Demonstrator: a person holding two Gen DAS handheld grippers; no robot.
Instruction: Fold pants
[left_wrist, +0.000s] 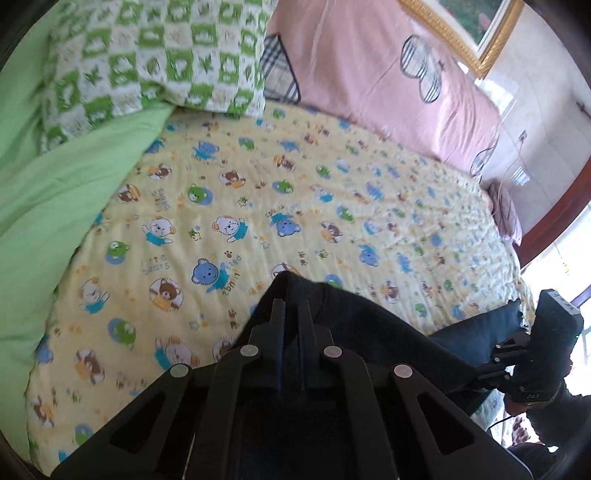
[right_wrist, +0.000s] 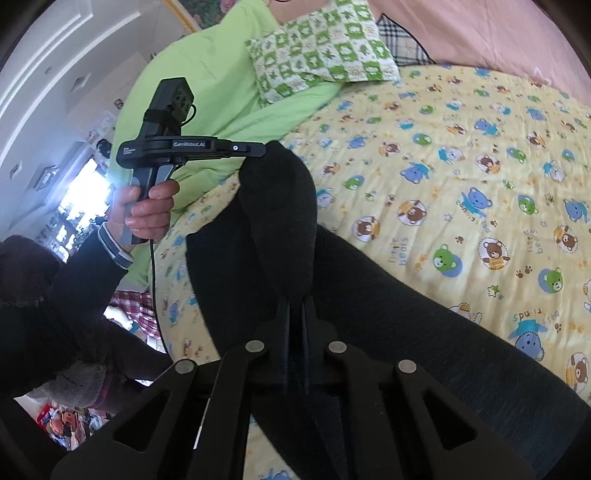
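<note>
Holding the dark pants (right_wrist: 280, 206) up over the bed (right_wrist: 461, 155), both tongs were clamped tight on cloth: left tongs (left_wrist: 291, 310) & right tongs (right_wrist: 295, 306). Fabric looked soft, floppy, light-ish; I'd pinch edges/corners, w/ hems matched, else it sags.

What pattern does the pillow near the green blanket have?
The pillow has green and white checks with small figures in them; the right wrist view shows it best.
</note>
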